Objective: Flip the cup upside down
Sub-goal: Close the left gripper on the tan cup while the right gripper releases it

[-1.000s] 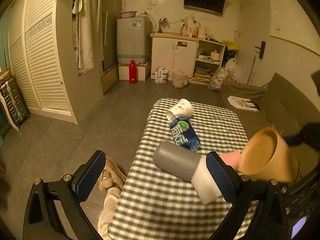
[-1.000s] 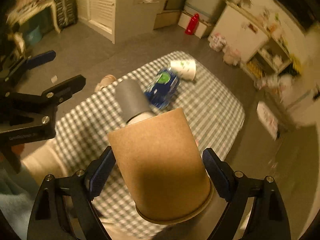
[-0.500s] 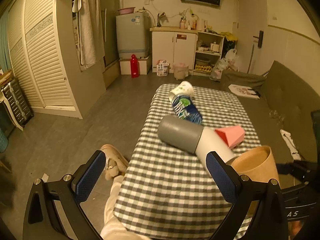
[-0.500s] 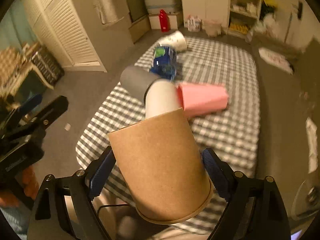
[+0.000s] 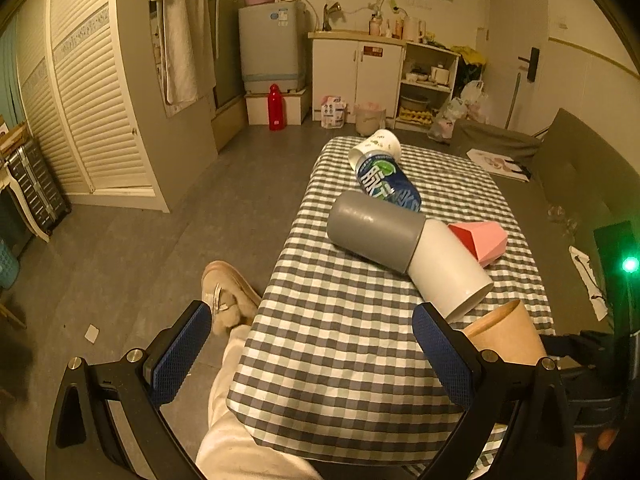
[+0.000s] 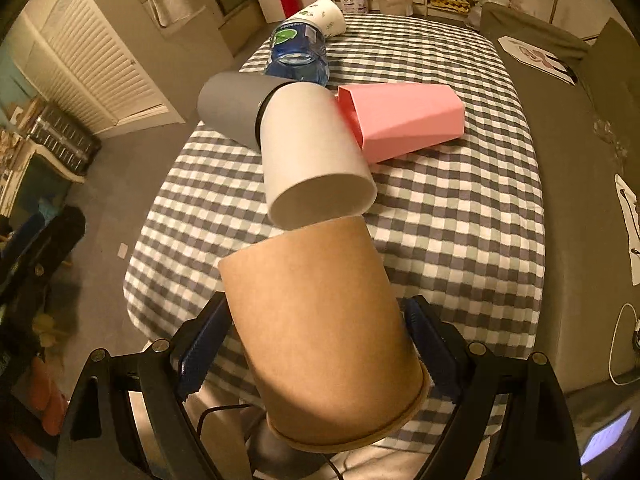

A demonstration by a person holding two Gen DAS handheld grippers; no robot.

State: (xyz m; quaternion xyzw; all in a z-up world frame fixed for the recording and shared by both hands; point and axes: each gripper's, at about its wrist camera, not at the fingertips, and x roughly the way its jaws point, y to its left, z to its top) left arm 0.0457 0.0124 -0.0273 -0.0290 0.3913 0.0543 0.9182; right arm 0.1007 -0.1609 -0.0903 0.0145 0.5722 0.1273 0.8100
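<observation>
My right gripper [image 6: 320,344] is shut on a brown paper cup [image 6: 320,340], held over the near edge of the checked table [image 6: 460,216]. The cup's closed base points away from me and its rim faces the camera. The same cup [image 5: 504,340] shows at the lower right of the left wrist view, partly behind a fingertip. My left gripper [image 5: 312,344] is open and empty, over the table's near left corner. A white cup [image 6: 312,156] lies on its side just beyond the brown cup.
On the table lie a grey cup [image 5: 376,228], a pink faceted cup [image 6: 404,120], a blue bottle [image 5: 388,184] and a printed white cup [image 5: 376,148]. A person's leg and shoe [image 5: 228,300] are left of the table. A dark sofa [image 6: 580,128] runs along the right.
The right gripper swung the brown cup round and brought it lower and nearer the table's front edge. The left gripper pulled back and rose, so more of the table shows.
</observation>
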